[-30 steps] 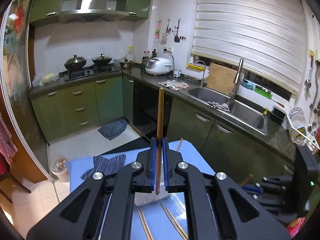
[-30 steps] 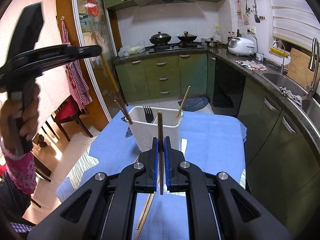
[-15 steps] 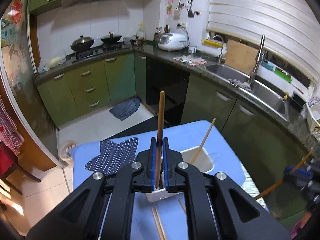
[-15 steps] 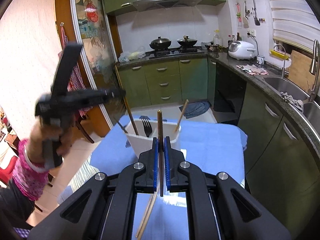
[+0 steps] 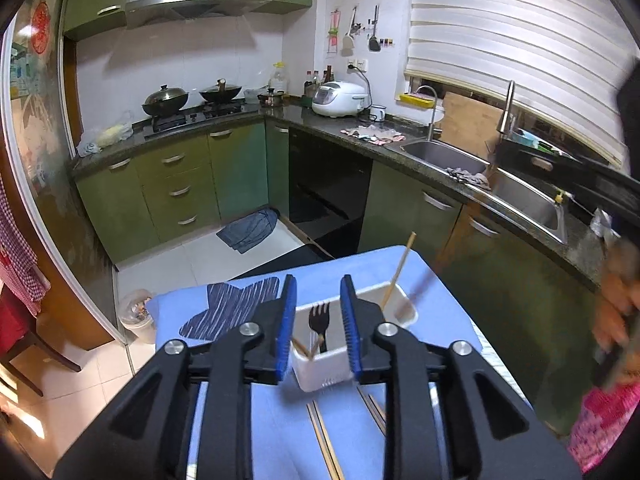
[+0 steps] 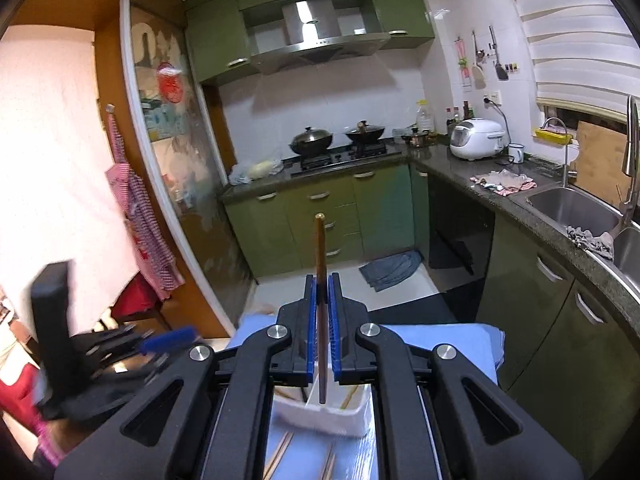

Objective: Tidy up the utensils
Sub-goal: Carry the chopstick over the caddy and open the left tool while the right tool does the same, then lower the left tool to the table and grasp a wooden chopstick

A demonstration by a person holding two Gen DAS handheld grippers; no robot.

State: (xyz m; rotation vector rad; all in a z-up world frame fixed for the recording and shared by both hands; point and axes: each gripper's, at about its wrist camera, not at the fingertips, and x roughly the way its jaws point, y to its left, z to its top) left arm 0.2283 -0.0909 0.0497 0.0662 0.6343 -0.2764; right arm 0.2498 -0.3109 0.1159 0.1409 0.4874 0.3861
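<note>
- My right gripper (image 6: 322, 334) is clamped on a brown chopstick (image 6: 320, 256), pads pinching it near its lower third, lower tip hanging just above the white bin (image 6: 352, 416)
- I judge the chopstick light, stiff and smooth, so it may pivot or slide in a thin pinch; a hold nearer its middle would steady it
- Its long axis stands almost upright, top end toward the stove, bottom end aimed down at the bin
- My left gripper (image 5: 318, 330) has just been opening; its jaws stand narrowly apart with nothing between them, above the bin (image 5: 320, 372)
- In the bin: a black fork (image 5: 319, 320) standing tines up, a pale chopstick (image 5: 398, 276) leaning up and away from me
- More chopsticks (image 5: 324, 436) lie flat on the blue cloth (image 5: 444, 312) just on my side of the bin, long axes running toward it, not yet sorted
</note>
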